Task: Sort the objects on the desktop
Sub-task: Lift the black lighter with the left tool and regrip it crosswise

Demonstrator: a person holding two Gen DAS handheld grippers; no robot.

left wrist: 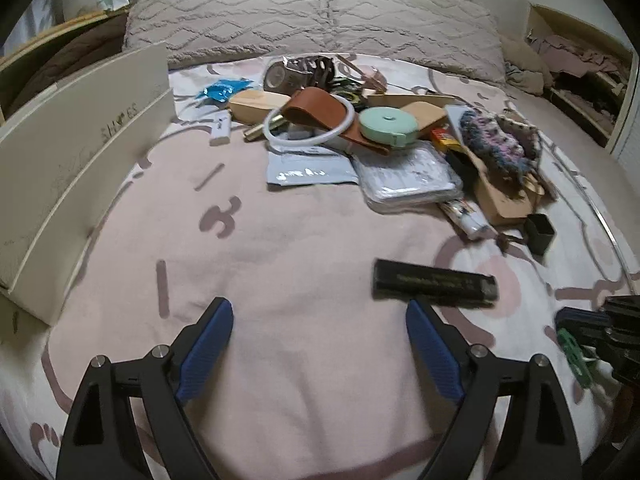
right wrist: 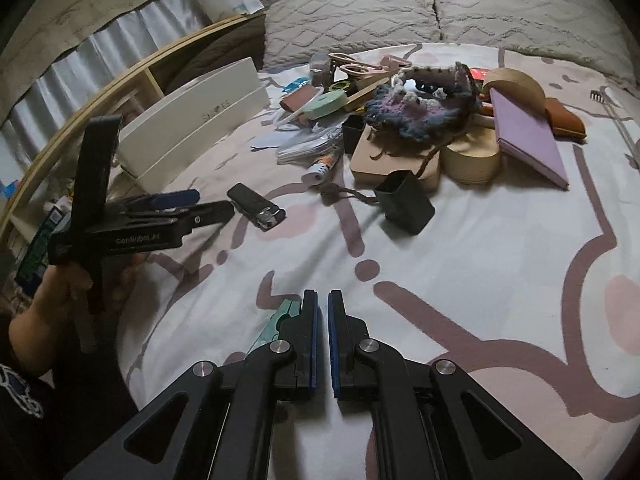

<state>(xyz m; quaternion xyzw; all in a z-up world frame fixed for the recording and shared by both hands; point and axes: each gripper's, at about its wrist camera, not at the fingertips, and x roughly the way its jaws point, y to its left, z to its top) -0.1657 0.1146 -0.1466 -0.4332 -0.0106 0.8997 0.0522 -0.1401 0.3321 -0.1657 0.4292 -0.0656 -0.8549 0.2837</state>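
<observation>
two grippers are in play, and neither is holding anything for certain. your left gripper has its blue pads spread wide with only bare blanket between them, probably because it is lined up on the flat black rectangular case with pale lettering, which lies just beyond the right pad, alone and apart from the heap. your right gripper has its pads pressed together with a thin gap and nothing visible in it; a mint green plastic clip lies just beside its left finger, and you cannot tell whether it is touching.

most of the things to sort sit heaped toward the grey quilted pillows on the pink patterned blanket, likely tipped out together. the pile holds a mint green round tape measure, a brown leather strap threaded through a white ring, a purple and blue crocheted pouch, a lilac hardcover notebook leaning on a tan wooden dome, and clear plastic packets.

one cream cardboard box with open flaps stands at the left edge of the bed, near your left gripper, which would suit it as a bin for sorted things.

the black case looks rigid, flat and slim, easy to pinch across its narrow side.
</observation>
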